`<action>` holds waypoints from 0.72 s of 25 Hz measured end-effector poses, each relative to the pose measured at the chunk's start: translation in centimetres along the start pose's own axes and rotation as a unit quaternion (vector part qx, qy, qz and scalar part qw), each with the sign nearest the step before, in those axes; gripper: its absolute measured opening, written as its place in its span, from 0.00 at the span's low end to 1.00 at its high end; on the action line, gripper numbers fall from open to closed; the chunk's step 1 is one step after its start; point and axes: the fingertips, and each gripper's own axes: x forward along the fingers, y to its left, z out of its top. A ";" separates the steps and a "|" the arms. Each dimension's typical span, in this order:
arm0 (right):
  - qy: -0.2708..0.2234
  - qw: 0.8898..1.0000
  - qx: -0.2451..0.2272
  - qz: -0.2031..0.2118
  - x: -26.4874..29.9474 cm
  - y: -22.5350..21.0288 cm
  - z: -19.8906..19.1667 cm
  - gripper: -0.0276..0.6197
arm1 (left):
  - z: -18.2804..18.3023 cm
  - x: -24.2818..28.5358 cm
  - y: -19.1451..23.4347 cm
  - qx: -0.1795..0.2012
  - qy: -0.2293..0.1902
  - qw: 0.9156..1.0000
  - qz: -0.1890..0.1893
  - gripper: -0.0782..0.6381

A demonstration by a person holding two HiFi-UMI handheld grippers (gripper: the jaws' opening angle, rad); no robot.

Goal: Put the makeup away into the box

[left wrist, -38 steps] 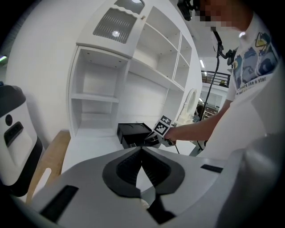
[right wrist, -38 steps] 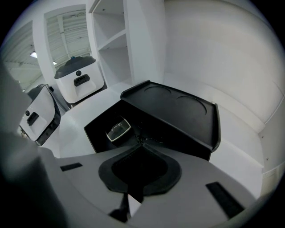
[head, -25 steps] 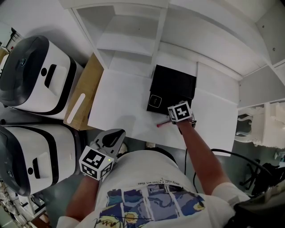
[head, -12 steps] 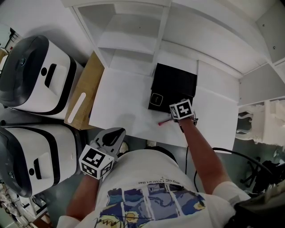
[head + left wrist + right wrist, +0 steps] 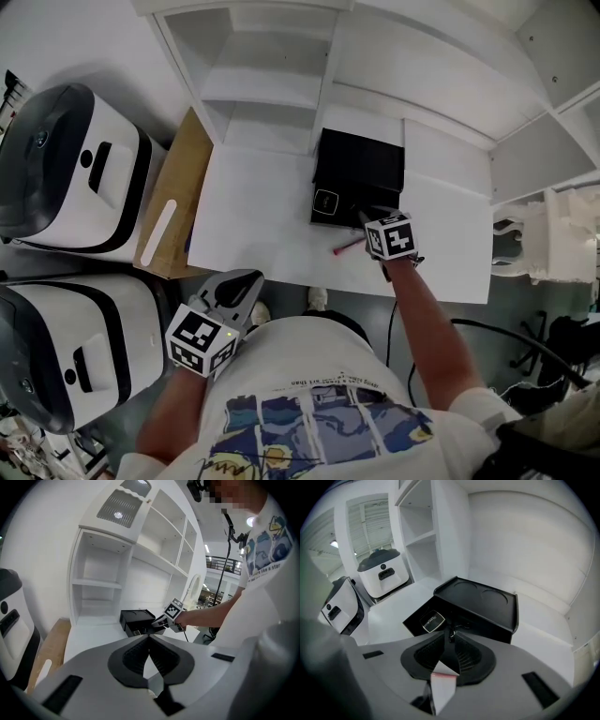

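Above the black box (image 5: 361,167), the right gripper (image 5: 364,216) is seen, jaws just opened slightly, empty. A red makeup pencil (image 5: 347,247) lies beside the box on the table (image 5: 253,216). The left gripper (image 5: 248,279) is held closed, empty.

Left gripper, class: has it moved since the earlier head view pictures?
No. The left gripper stays just off the table's near left corner, as before.

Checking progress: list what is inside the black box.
In the black box, a square compact lies at the near left corner. Dark items beside it cannot be identified. The right gripper, jaws just opening with nothing clearly between them, covers the front right part.
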 end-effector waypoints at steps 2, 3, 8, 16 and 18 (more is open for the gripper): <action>-0.018 1.000 0.004 -0.004 -1.2 0.6 0.0 0.16 | -0.2 -0.5 -0.1 0.006 -0.001 1.000 -0.008 0.13; -0.026 1.000 0.006 -0.007 -1.9 0.9 0.0 0.15 | -0.4 -0.8 -0.1 0.009 -0.001 1.000 -0.011 0.13; -0.068 0.997 0.012 -0.017 -5.2 3.2 -0.7 0.11 | -1.3 -2.4 -0.2 0.022 -0.002 0.999 -0.027 0.13; -0.081 0.996 0.017 -0.009 -8.1 9.7 -4.3 0.09 | -3.5 -5.7 0.0 0.033 -0.004 0.998 -0.052 0.13; -0.077 0.997 0.022 -0.006 -8.1 11.4 -5.5 0.09 | -4.2 -6.4 0.0 0.034 -0.003 0.998 -0.059 0.13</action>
